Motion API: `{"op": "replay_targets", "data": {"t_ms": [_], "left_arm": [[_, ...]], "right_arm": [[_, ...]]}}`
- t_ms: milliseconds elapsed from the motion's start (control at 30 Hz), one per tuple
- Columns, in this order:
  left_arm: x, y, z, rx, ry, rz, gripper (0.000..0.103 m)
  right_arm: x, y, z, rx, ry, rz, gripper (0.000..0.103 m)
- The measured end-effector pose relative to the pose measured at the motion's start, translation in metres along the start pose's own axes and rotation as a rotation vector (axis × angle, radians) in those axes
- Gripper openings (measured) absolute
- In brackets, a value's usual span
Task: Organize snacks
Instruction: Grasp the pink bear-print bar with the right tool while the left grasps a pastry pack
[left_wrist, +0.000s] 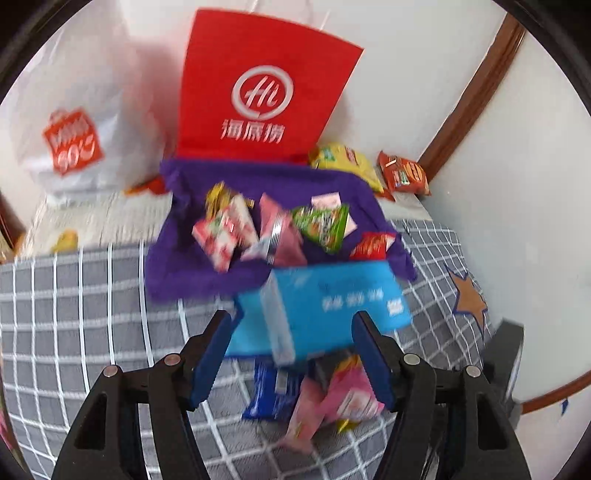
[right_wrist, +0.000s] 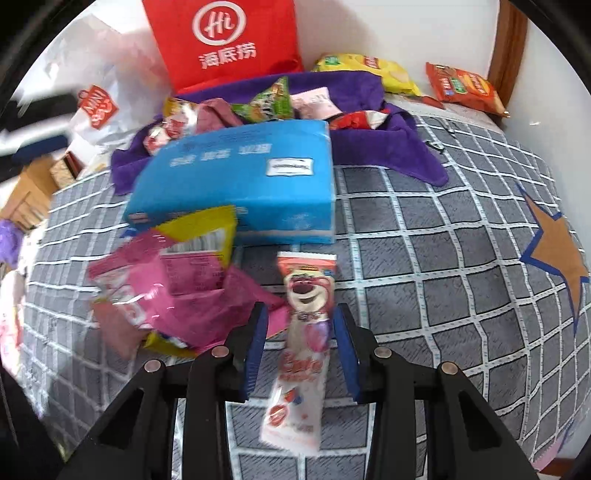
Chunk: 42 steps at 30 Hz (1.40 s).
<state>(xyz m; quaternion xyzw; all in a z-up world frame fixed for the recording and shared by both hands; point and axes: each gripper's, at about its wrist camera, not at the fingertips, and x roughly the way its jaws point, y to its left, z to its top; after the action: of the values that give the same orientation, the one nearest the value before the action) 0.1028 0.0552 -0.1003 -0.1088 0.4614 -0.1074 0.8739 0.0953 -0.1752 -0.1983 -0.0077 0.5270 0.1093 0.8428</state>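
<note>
**Snack packets crowd a checked bedspread around a blue box**

In the right wrist view, the right gripper (right_wrist: 298, 334) sits at lower centre with a long white-and-pink snack packet printed with a pink bear (right_wrist: 307, 325) between its blue pads; whether the pads press on it or merely flank it, I cannot tell. Just left of it lies a crumpled heap of pink foil packets (right_wrist: 173, 295) with a yellow packet (right_wrist: 207, 230) on top, leaning against the blue cardboard box (right_wrist: 240, 184) at mid-frame.

In the left wrist view, the left gripper (left_wrist: 291, 350) stands apart at lower centre, the same blue box directly ahead of its fingertips and blurred; the pads do not visibly grip it. Below the box lie a dark blue packet (left_wrist: 271, 393) and pink packets (left_wrist: 343, 398) on the grey checked bedspread (left_wrist: 92, 314).

Beyond the box, a purple cloth (left_wrist: 207, 273) carries a scatter of red-white, pink and green packets (left_wrist: 321, 225). Farther back, in the upper part of the frame, a red fabric bag with a white logo (left_wrist: 258, 92) leans on the wall, a white plastic bag (left_wrist: 85, 122) to its left. To its right lie a yellow packet (left_wrist: 347, 162) and an orange one (left_wrist: 404, 173).
</note>
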Motion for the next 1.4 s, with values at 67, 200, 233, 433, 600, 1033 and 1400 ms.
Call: {"op": "replay_targets", "data": {"t_ms": [67, 200, 233, 433, 600, 1033, 1400], "left_arm": [[-0.001, 0.005, -0.013, 0.001, 0.014, 0.012, 0.066], [-0.002, 0.010, -0.035, -0.001, 0.036, 0.040, 0.066], [-0.002, 0.011, -0.040, -0.006, 0.041, 0.044, 0.066], [-0.012, 0.009, -0.068, -0.030, 0.038, 0.060, 0.064], [-0.018, 0.002, -0.089, -0.029, 0.031, 0.036, 0.064], [-0.020, -0.016, -0.113, 0.015, 0.038, 0.074, 0.066], [0.017, -0.034, -0.096, 0.175, 0.076, 0.132, 0.068]], "right_arm": [[0.005, 0.000, -0.001, -0.014, 0.004, 0.001, 0.033], [0.007, -0.004, -0.005, -0.007, -0.001, 0.028, 0.021], [0.005, -0.004, -0.006, -0.004, -0.007, 0.038, 0.021], [-0.037, -0.011, -0.022, 0.014, -0.080, 0.065, 0.021], [-0.073, -0.022, -0.037, 0.055, -0.125, 0.122, 0.021], [-0.129, -0.025, -0.053, 0.019, -0.246, 0.119, 0.021], [-0.118, -0.032, -0.052, 0.029, -0.242, 0.114, 0.021]]}}
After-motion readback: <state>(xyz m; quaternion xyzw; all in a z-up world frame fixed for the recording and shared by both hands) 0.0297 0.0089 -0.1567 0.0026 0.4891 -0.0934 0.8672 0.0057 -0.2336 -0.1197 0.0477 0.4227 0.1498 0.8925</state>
